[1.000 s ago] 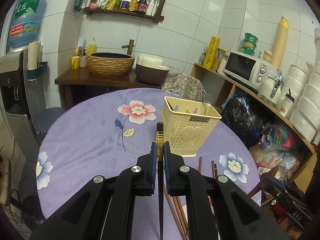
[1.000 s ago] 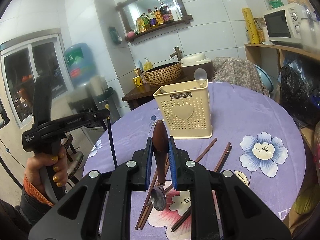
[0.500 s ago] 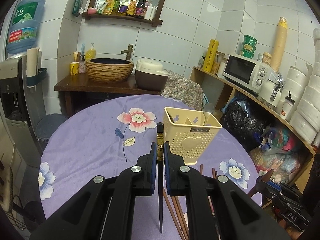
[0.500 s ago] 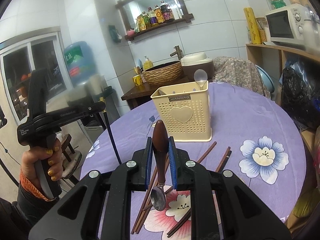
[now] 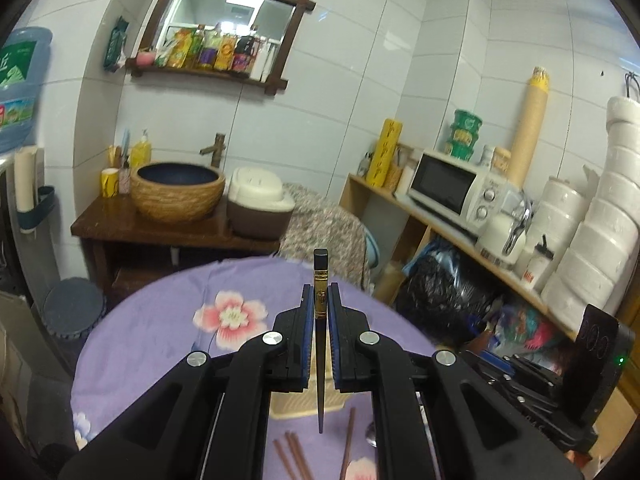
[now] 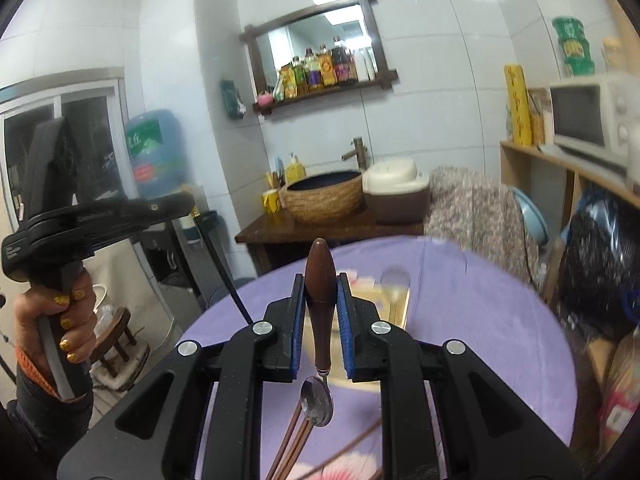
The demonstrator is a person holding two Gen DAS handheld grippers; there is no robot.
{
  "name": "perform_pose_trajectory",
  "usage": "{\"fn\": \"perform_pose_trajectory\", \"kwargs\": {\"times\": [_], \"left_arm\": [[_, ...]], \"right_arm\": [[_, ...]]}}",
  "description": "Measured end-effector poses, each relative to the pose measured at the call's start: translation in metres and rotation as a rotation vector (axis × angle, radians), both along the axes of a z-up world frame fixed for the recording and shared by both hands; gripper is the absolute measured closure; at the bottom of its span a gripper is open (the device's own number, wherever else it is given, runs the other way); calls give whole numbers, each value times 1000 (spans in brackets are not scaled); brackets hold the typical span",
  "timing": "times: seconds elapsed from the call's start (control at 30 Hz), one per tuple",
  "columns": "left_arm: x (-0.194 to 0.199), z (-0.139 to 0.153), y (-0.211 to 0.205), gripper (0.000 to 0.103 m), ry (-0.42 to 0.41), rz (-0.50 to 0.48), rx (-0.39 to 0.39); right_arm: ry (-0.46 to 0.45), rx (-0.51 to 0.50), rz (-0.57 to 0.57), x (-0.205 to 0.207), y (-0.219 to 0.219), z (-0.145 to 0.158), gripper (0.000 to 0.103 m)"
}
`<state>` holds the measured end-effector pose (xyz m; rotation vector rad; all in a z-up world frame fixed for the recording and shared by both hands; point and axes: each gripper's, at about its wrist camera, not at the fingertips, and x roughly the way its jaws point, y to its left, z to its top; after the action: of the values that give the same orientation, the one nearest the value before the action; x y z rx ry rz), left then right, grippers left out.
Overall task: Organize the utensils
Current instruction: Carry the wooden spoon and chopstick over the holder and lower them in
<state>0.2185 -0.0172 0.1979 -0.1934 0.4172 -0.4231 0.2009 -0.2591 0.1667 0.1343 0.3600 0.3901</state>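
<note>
1. Both tools had risen since a second earlier: the cream utensil caddy [image 5: 306, 408], plainly ahead of each camera then, now sat low and mostly hidden behind the fingers in both wrist views, with more wall and mirror showing above.

2. The left hand-held gripper [image 5: 321, 312] stayed clamped on a dark chopstick [image 5: 321, 344], held upright with its gold-banded butt end above the jaws and its thin tip hanging down in front of the caddy.

3. The right hand-held gripper [image 6: 321, 312] stayed clamped on the brown wooden handle of a spoon [image 6: 319, 360], handle up, with the metal bowl dangling below the jaws.

4. The lift suggested both pieces were being carried up and over the caddy's rim, ready to be lowered tip-first into its compartments; which compartment each would enter could not be told.

5. The caddy stood on the tabletop [image 5: 160, 320], covered in purple floral cloth. It looked perforated and pale yellow; in the blurred right view a light spoon already stood inside it.

6. Several reddish-brown loose chopsticks [image 5: 294, 456] lay flat on the cloth near the caddy's base, not yet sorted.
</note>
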Motion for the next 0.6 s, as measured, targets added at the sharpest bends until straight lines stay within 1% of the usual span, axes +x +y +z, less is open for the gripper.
{"fn": "perform_pose_trajectory", "kwargs": {"times": [0.07,0.13,0.2,0.27,0.37,0.53,0.6], "left_arm": [[11,18,-6,95,-22,9,-6],[20,27,-11,95,-41,25,-6],[33,31,-17,95,-51,53,-3],[43,28,-20,95,-49,71,0],[57,15,-27,95,-37,95,18],[71,-23,-33,95,11,108,45],[75,-37,-35,95,35,106,56]], "right_arm": [[-30,-15,-10,12,3,17,87],[-62,-32,-31,26,5,33,87],[-81,-58,-54,40,8,40,87],[-83,-70,-80,55,9,40,87],[-56,-69,-108,74,7,30,87],[-24,-108,-155,95,8,-8,87],[4,-119,-159,100,10,-24,87]]}}
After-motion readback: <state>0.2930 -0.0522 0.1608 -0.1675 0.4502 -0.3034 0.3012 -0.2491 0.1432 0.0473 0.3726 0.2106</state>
